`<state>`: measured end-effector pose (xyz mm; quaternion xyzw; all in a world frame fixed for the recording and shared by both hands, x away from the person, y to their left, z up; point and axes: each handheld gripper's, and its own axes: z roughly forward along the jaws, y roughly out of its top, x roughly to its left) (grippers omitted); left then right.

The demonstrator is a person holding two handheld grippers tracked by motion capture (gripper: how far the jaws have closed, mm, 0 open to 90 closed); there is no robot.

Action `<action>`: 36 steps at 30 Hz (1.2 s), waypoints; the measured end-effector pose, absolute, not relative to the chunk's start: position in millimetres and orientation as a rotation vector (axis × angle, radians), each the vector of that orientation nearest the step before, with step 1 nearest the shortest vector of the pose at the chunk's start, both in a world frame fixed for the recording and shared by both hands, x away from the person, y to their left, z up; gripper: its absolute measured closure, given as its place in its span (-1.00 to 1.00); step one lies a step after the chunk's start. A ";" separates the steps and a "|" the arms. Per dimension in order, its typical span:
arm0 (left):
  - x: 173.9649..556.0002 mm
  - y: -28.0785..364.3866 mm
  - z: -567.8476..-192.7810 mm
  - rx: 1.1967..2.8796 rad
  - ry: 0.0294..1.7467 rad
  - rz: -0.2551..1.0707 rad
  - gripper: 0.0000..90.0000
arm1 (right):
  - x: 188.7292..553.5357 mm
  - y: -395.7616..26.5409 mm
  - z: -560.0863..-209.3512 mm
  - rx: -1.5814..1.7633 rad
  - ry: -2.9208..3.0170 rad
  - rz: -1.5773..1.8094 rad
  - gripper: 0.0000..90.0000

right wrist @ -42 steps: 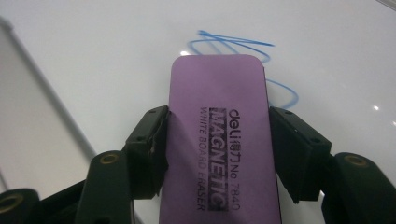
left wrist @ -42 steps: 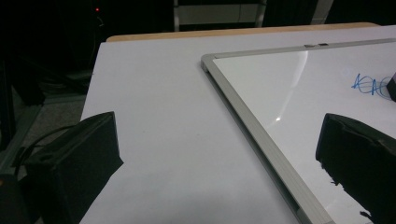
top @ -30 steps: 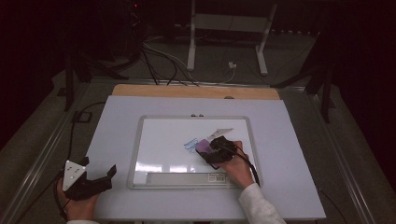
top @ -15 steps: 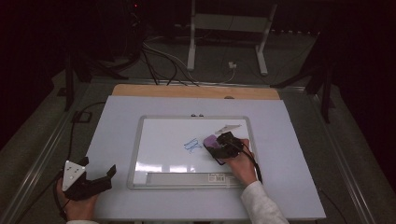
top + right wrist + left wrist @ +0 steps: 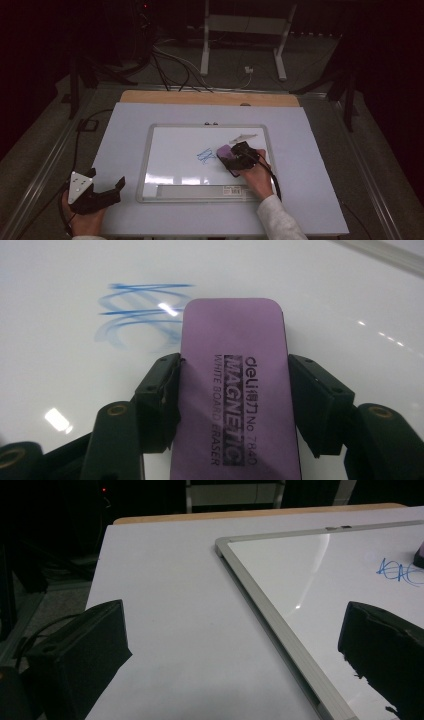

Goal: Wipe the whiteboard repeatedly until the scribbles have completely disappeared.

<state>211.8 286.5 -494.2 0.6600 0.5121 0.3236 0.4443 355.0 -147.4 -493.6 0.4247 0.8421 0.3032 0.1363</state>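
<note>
A purple eraser (image 5: 240, 390) sits pinched across its width between the jaws of the right gripper (image 5: 239, 158), resting flat on a whiteboard (image 5: 175, 145) that lies on a pale table (image 5: 310, 150). In the right gripper view the eraser's long axis runs from 6 to 12 o'clock, straight out along the jaws, and a blue scribble (image 5: 140, 315) lies just beyond its far end, toward 11 o'clock, with the nearest strokes touching or slipping under the eraser's corner. In the high view the scribble (image 5: 205, 155) sits at 9 o'clock from the gripper, just beside it. The coming wipe looks to turn on that short gap.

The eraser is a slim rounded block with a matte purple top bearing black print that reads "MAGNETIC WHITE BOARD ERASER".

The left gripper (image 5: 95, 192) rests at the table's 7 o'clock corner, well apart from the marks, its jaws spread with nothing between them.
</note>
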 end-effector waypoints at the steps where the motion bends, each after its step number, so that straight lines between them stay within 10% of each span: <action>1: 211.8 286.6 -494.1 1.636 1.269 0.803 -0.99 | 352.1 -141.1 -493.4 1.204 2.461 0.887 -0.08; 36: 211.9 287.1 -494.2 1.633 1.271 0.797 -0.99 | 351.9 -114.5 -492.5 1.162 2.511 0.894 -0.08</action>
